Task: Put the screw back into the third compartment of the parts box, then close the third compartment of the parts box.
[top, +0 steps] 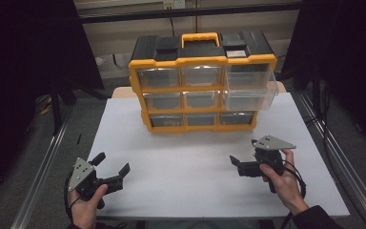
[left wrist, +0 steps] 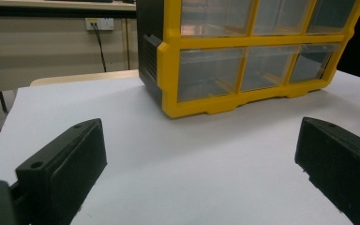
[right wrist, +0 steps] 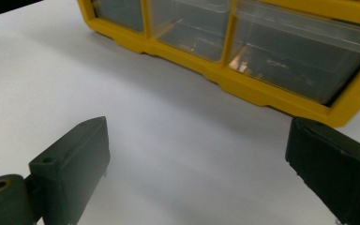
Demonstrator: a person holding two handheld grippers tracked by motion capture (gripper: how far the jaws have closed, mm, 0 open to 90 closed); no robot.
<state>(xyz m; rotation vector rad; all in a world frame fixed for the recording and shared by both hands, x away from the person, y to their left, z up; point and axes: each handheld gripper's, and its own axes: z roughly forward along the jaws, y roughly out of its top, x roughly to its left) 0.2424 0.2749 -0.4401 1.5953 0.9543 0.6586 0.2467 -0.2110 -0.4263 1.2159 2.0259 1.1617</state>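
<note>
A yellow and black drawer organiser (top: 202,61) with clear drawers stands at the back middle of the white table (top: 190,186). In its right column, the clear drawers (top: 250,88) of the upper two rows stick out forward. My left gripper (top: 110,163) is held low over the table's front left, open with nothing between its jaws. It faces the organiser (left wrist: 168,70), and its own view shows the left gripper (left wrist: 197,159) with jaws wide apart. My right gripper (top: 244,151) is at the front right, open and empty. It points at the organiser's bottom row (right wrist: 243,84), and the right gripper (right wrist: 197,164) has its jaws spread.
Metal rails (top: 43,167) run along both sides of the table, with dark curtains beyond. A wall socket (left wrist: 99,23) and a pale wooden surface (left wrist: 84,77) lie behind the table. Bare white tabletop lies between the grippers and the organiser.
</note>
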